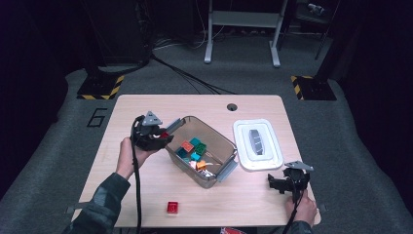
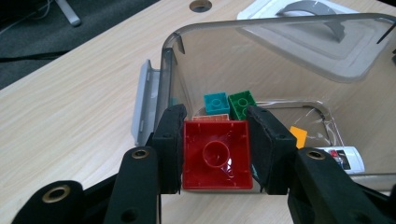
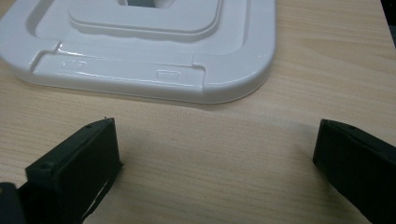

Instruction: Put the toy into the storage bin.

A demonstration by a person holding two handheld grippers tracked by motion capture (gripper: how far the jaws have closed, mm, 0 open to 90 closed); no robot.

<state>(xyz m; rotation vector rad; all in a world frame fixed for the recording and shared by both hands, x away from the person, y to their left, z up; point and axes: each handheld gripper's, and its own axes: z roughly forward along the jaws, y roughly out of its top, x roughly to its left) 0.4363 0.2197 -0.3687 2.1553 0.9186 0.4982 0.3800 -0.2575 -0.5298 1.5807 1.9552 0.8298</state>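
My left gripper is shut on a red brick, hollow underside facing the camera, at the near rim of a clear plastic bin. In the high view the left gripper hangs at the bin's left end with the red brick between its jaws. The bin holds several bricks, among them a teal one, a green one and an orange one. My right gripper stands open over bare wood just short of the white lid; in the high view it rests at the table's front right.
Another red brick lies near the table's front edge. The white lid with a grey handle lies flat right of the bin. A cable hole sits at the table's far edge. A grey latch flap hangs off the bin's end.
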